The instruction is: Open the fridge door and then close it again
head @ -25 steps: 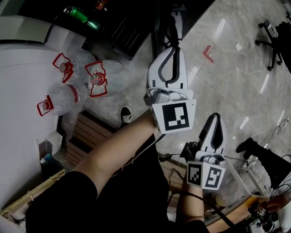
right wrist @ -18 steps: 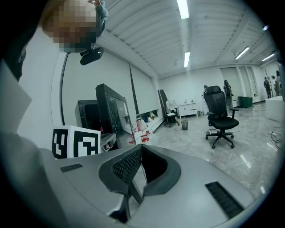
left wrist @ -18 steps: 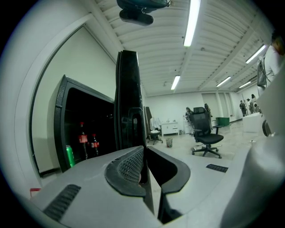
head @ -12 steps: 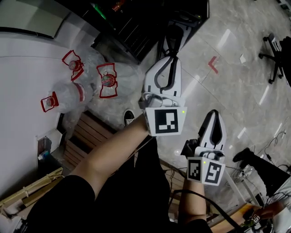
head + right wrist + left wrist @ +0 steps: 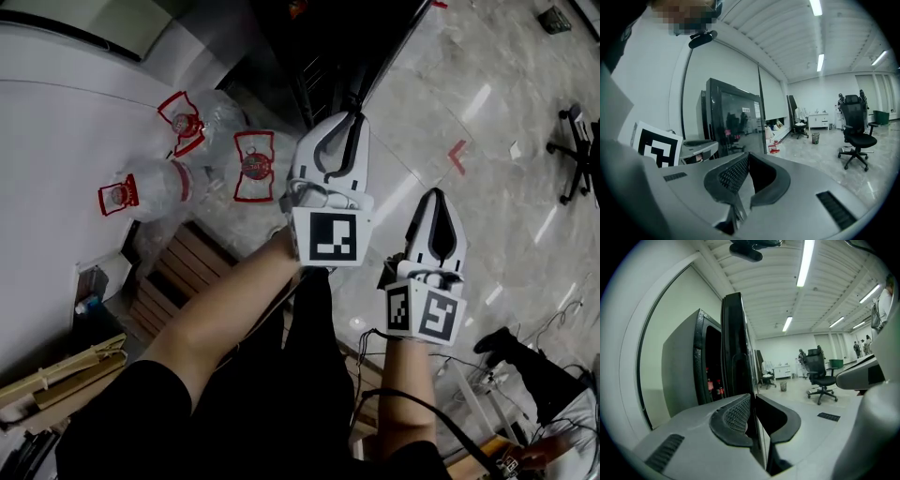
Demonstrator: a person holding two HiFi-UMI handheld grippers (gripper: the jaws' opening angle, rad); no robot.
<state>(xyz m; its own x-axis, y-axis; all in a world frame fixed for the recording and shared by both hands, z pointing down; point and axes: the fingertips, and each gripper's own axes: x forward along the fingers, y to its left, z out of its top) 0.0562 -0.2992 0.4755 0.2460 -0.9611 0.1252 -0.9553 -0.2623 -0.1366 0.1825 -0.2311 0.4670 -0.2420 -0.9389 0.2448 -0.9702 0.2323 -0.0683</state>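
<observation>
Found the fridge (image 5: 682, 366) with its door (image 5: 736, 333) swung open, and bottles (image 5: 712, 387) on show inside. Noted the left gripper (image 5: 753, 404) at the door's free edge, pinching that edge between narrowly parted, opening jaws. Recorded the right gripper (image 5: 747, 157) clear of the fridge on the door's outer side, closed tip to tip on nothing. Logged 3 red-handled water jugs (image 5: 150, 192) on the floor near the fridge.

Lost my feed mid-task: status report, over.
Left gripper on fridge door edge, jaws opening. Right gripper shut, empty. Door open. Water jugs beside fridge.
</observation>
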